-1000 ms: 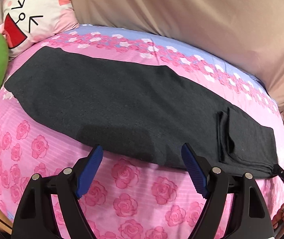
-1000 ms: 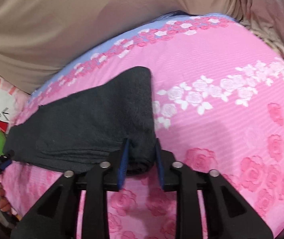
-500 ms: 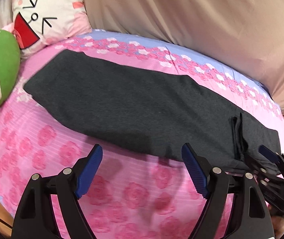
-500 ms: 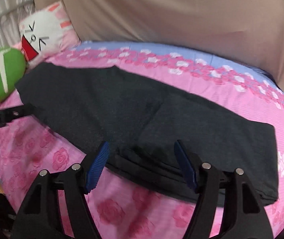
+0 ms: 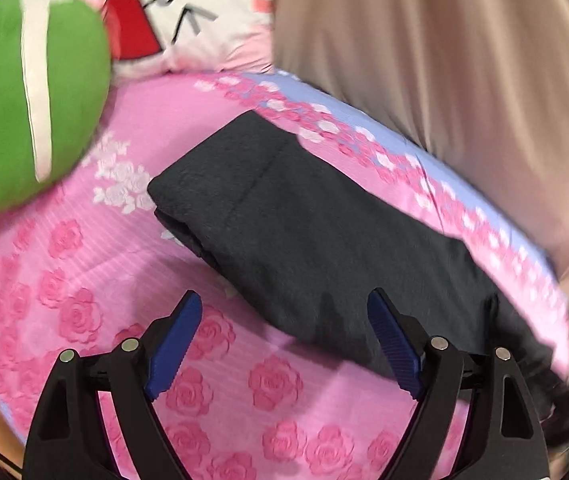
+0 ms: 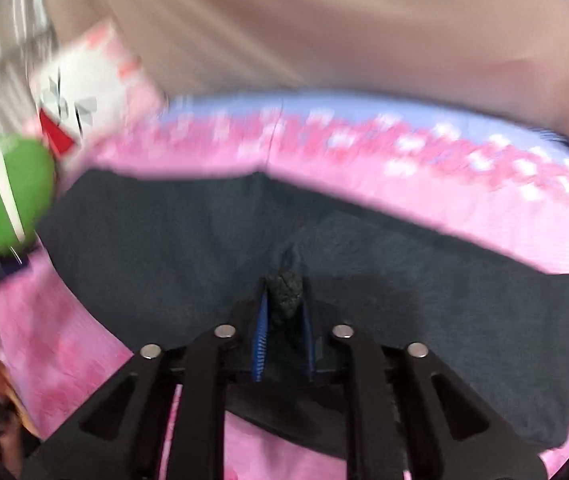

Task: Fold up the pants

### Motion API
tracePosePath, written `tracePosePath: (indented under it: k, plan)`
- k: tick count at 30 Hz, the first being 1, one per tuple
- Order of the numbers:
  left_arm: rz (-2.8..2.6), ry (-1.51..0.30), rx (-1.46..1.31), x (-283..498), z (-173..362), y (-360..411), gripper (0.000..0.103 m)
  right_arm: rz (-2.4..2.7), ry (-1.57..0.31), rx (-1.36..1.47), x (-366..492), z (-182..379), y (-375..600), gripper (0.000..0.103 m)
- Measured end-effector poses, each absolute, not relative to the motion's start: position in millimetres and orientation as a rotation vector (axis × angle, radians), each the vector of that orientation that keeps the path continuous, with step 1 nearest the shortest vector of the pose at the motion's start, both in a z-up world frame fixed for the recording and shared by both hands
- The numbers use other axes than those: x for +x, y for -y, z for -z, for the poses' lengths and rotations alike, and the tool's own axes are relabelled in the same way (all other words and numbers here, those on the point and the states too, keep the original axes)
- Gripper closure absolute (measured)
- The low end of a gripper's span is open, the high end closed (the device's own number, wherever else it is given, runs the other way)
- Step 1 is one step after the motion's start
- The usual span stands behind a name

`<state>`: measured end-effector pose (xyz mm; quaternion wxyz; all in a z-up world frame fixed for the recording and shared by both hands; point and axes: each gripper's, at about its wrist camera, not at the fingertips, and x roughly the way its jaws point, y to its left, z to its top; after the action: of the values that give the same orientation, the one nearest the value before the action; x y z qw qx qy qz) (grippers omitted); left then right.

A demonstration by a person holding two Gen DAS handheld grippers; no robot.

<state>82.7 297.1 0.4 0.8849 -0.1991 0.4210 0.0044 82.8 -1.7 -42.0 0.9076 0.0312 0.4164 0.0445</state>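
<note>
Dark pants (image 6: 364, 280) now pinched, right fingers (image 6: 261, 332).

Your left camera looks down from near, over the pink rose-print bed sheet (image 5: 64, 288), facing the round green pillow (image 5: 24, 92). Your right camera sits close over the dark grey pants (image 6: 424, 280). Both see these.

A pink rose-print bedsheet (image 5: 64, 280) covers the bed. A green cushion (image 5: 24, 100) and a white cartoon-face pillow (image 5: 188, 12) sit at its head. Beige fabric (image 5: 444, 60) hangs behind.
</note>
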Motion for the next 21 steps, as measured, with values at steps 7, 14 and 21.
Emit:
tracePosePath:
  k: [7, 14, 21]
  plan:
    - [-0.116, -0.834, -0.513, 100.4, 3.1, -328.0, 0.021, 0.088, -0.67, 0.074, -1.1, -5.4, 65.9, 0.033]
    - [-0.123, -0.804, -0.517, 96.0, -0.1, -315.9, 0.021, 0.315, -0.74, 0.376, -86.7, 21.0, 212.7, 0.028]
    - [-0.031, -0.845, -0.451, 86.7, -4.8, -255.3, 0.021, 0.171, -0.766, 0.538, -66.7, 61.5, 208.9, 0.038]
